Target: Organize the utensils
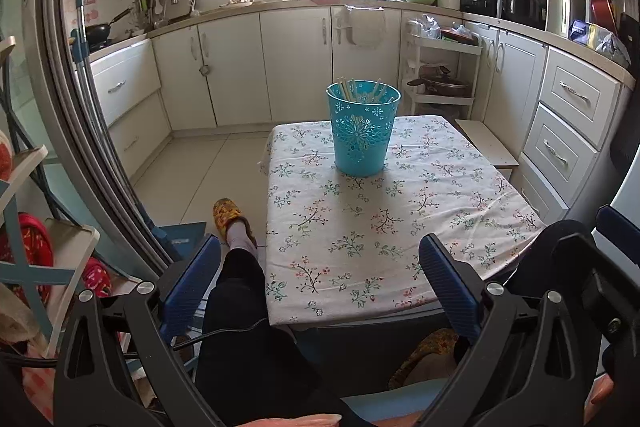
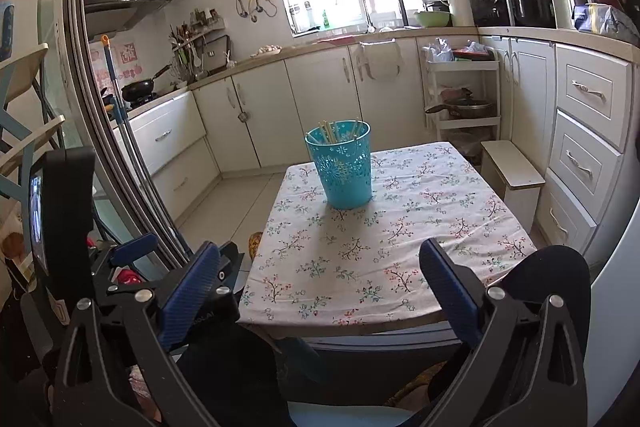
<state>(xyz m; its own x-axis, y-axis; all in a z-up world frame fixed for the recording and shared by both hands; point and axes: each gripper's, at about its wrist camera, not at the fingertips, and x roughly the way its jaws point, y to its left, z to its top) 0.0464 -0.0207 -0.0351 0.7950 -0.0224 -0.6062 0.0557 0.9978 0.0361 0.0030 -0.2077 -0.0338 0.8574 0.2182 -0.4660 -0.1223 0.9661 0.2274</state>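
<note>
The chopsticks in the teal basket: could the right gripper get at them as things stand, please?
Probably yes. The right gripper is open and empty, only bare tablecloth lies between it and the teal basket, and the chopsticks stick up above the rim, open from above.
</note>
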